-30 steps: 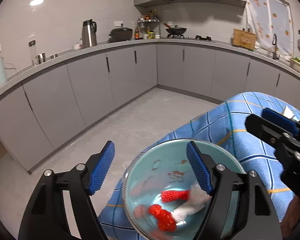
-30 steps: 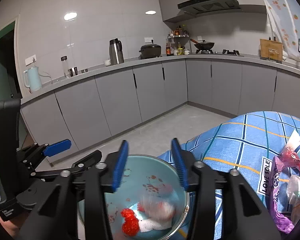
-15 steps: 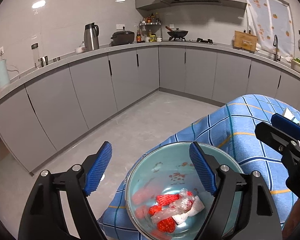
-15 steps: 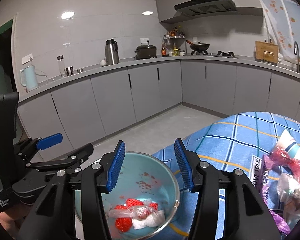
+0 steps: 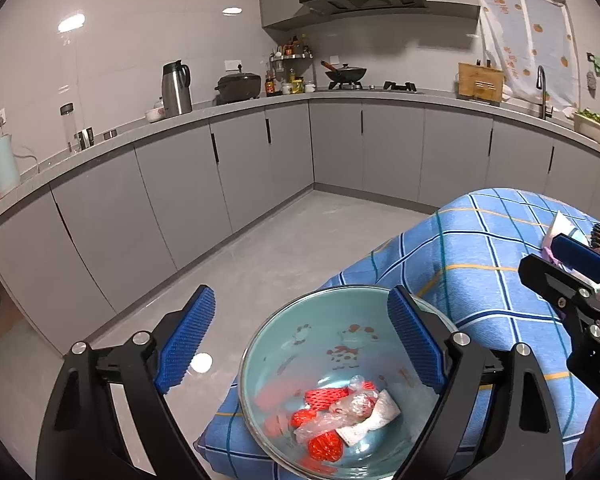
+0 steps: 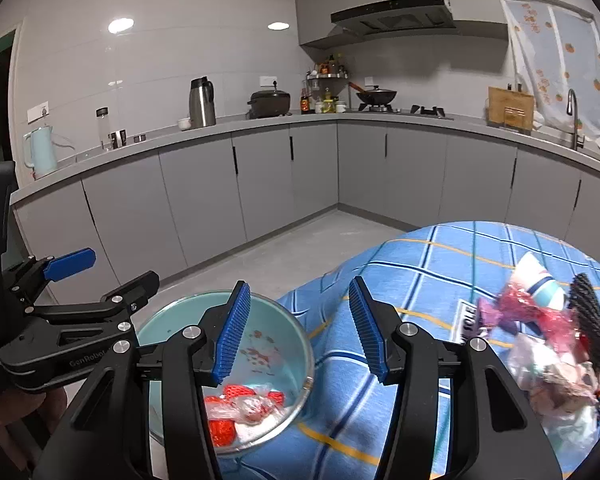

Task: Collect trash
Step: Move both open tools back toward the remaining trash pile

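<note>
Bowl (image 5: 300, 344) with trash (image 5: 340, 412) sits at the cloth's (image 5: 480, 280) left corner, right by the drop to the floor (image 5: 260, 248).

Your left tongs (image 5: 300, 340) have just been opening and stand wide over the bowl, empty; your right tongs (image 6: 296, 328) stand half-wide, empty, above the bowl's right rim. Bare cloth lies between bowl and pile (image 6: 548, 344). Only the right view shows the whole pile and your hand (image 6: 16, 408); the left view shows just its edge.

Bare blue cloth (image 6: 412, 280) lies open between the bowl (image 6: 296, 344) and the litter heap (image 6: 552, 344); left of the bowl, only floor (image 5: 284, 248).
</note>
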The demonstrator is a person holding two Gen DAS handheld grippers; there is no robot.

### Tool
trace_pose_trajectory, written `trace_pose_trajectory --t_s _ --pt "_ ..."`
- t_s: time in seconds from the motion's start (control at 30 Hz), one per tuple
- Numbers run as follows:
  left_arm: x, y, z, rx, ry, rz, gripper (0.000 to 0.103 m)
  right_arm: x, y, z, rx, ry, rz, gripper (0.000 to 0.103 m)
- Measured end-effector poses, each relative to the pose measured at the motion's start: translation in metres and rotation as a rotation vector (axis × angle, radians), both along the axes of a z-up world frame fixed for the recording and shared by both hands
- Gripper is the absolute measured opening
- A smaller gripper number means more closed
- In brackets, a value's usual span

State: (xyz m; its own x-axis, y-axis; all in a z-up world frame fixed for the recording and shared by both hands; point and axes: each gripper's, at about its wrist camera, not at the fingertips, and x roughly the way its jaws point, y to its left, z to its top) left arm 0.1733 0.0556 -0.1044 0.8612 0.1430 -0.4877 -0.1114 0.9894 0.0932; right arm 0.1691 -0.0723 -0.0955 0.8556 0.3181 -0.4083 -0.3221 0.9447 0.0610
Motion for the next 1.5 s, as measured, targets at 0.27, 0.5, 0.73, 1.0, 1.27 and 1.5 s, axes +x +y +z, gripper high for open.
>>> trace_pose_trajectory --t_s 0.27,0.5,0.73,1.0,1.27,1.5 --pt "-0.006 -0.03 0.005 0.014 -0.01 -0.058 0.089 -0.016 -0.035 0.005 -0.01 -0.02 -0.07 0.054" --pt "-0.008 -0.07 0.002 0.036 0.0 -0.141 0.089 -0.035 -0.071 0.004 -0.02 -0.036 -0.138 0.055" --pt "-0.005 -0.112 -0.001 0.057 0.005 -0.22 0.09 -0.053 -0.111 0.005 -0.021 -0.051 -0.223 0.056" --pt "0.005 -0.163 -0.012 0.075 0.031 -0.317 0.09 -0.073 -0.16 -0.002 -0.076 -0.053 -0.391 0.058" --pt "0.018 -0.216 -0.027 0.103 0.069 -0.392 0.09 -0.08 -0.208 -0.017 -0.059 -0.019 -0.498 0.059" --pt "0.032 -0.251 -0.051 0.133 0.147 -0.419 0.09 -0.087 -0.225 -0.026 -0.042 -0.008 -0.52 0.06"
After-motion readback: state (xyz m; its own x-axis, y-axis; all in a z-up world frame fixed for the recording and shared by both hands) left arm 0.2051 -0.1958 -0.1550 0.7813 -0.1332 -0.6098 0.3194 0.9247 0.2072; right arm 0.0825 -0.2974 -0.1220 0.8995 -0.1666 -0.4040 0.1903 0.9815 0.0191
